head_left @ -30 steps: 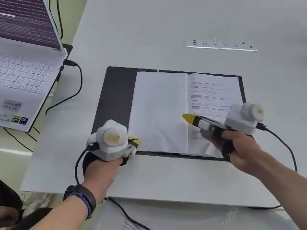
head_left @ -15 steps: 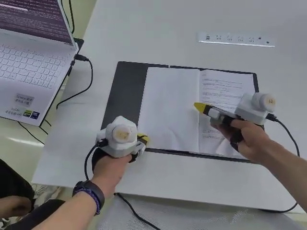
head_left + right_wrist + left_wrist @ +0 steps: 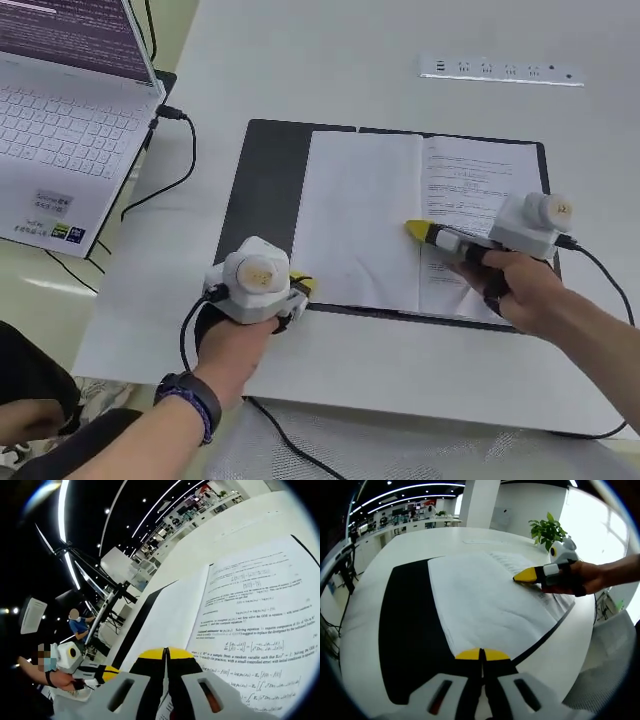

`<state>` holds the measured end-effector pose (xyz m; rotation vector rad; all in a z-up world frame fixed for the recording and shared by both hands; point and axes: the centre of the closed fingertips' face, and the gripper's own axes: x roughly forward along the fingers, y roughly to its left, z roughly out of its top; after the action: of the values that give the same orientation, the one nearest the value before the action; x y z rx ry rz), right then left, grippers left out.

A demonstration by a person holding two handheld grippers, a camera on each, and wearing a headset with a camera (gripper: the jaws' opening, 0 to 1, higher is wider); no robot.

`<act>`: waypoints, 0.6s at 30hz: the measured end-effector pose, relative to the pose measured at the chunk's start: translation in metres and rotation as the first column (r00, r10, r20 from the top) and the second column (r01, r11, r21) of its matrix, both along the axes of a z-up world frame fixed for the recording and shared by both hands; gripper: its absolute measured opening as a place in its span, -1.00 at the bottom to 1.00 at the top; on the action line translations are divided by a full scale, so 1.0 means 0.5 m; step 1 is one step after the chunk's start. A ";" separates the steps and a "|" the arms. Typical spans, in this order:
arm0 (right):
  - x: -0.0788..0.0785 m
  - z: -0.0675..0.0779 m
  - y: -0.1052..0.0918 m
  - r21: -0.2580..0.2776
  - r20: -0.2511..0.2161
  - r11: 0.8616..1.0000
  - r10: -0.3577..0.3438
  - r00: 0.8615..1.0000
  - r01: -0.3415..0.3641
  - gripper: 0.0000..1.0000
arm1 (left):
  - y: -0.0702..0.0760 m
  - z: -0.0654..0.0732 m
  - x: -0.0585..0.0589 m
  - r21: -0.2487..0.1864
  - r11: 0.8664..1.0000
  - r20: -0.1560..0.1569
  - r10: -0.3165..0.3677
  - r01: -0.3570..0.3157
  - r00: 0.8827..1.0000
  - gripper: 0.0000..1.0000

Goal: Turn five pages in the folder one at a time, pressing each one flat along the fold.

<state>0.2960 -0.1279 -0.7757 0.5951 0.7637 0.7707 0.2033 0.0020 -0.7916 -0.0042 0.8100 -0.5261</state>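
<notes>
A black folder lies open on the white table. A blank white page is turned to the left and a printed page lies on the right. My right gripper is shut, and its yellow tips rest at the fold between the two pages. My left gripper is shut too, with its tips at the folder's near edge by the blank page's bottom corner. The right gripper lies across the fold in the left gripper view.
An open laptop stands at the far left, with its cable running beside the folder. A white power strip lies at the back. The table's near edge is just behind both hands.
The head camera has shifted, so the whole scene sits further right. The right gripper's tip stays on the fold and has slid slightly toward the near edge. The left gripper holds its place.
</notes>
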 end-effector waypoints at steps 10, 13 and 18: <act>0.016 0.015 0.014 0.032 -0.007 0.999 -0.030 1.000 0.030 -1.00 | 0.000 -0.001 0.001 0.000 1.000 0.001 -0.008 0.008 1.000 -1.00; 0.024 0.025 0.021 0.052 -0.017 0.998 -0.045 0.999 0.046 -1.00 | 0.000 -0.001 0.001 0.001 1.000 0.001 -0.007 0.007 1.000 -1.00; 0.046 0.037 0.029 0.084 -0.034 0.994 -0.073 0.997 0.076 -1.00 | 0.000 0.000 0.001 0.001 1.000 -0.001 -0.006 0.006 1.000 -1.00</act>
<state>0.3191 -0.1137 -0.7571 0.7102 0.7356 0.7295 0.2036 0.0019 -0.7917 -0.0010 0.8113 -0.5315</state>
